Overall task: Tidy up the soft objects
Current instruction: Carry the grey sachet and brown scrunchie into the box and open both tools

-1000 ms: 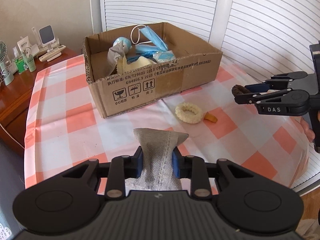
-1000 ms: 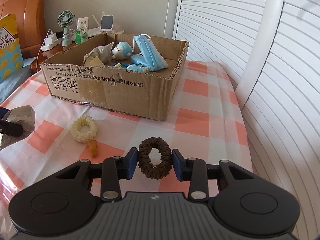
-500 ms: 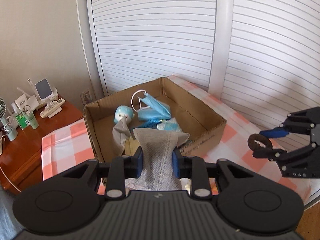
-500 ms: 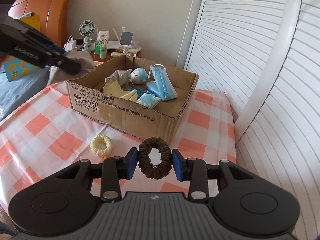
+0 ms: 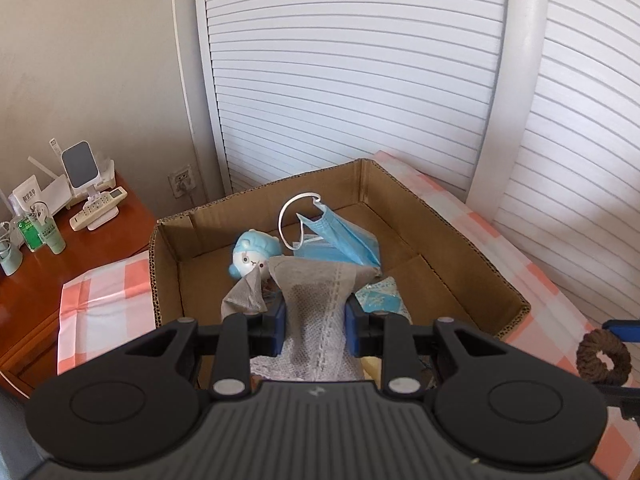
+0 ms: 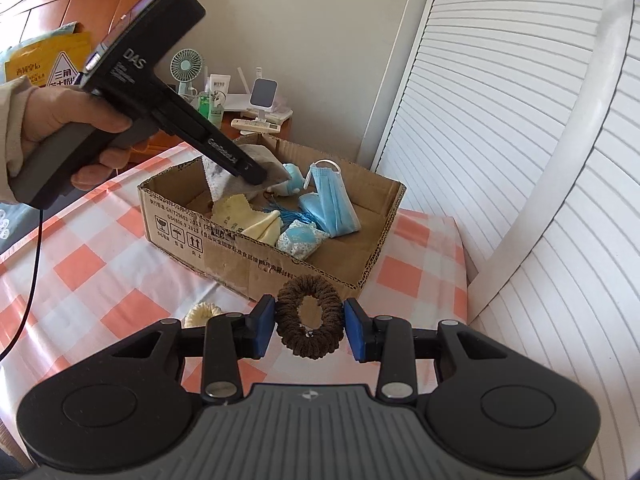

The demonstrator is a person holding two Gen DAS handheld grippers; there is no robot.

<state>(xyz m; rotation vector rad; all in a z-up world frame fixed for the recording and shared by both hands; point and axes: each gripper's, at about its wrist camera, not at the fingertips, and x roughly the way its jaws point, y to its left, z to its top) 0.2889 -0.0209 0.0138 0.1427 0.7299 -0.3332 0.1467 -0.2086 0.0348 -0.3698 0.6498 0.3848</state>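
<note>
Since the earlier frame, left tongs (image 5: 314, 330) have risen from above the counter to over the cardboard box (image 5: 448, 216), carrying the grey cloth (image 5: 320, 300) along; right tongs (image 6: 309, 326) have also lifted, closer to the box's near wall.

Grey cloth: thin, mesh-textured, stitched seam down the middle, clamped between the blue pads (image 5: 277, 330), top edge flaring wide above the box interior. In the right wrist view it hangs from the left tongs (image 6: 256, 174) over the box's far-left part.

Right tongs clenched on a dark brown knitted scrunchie (image 6: 310, 326), ring upright, held in air in front of the box.

Box contents: blue face mask (image 6: 334, 204) with white ear loop, small blue plush toy (image 5: 254, 256), pale yellow cloth (image 6: 248, 220), patterned light-blue pouch (image 6: 300, 240), second grey rag (image 5: 244, 296).

Cream scrunchie (image 6: 202, 314) lies on the checked counter (image 6: 100, 276), partly hidden behind the right tongs' left finger. Wooden nightstand (image 5: 100, 232) beyond carries bottles and a remote.
</note>
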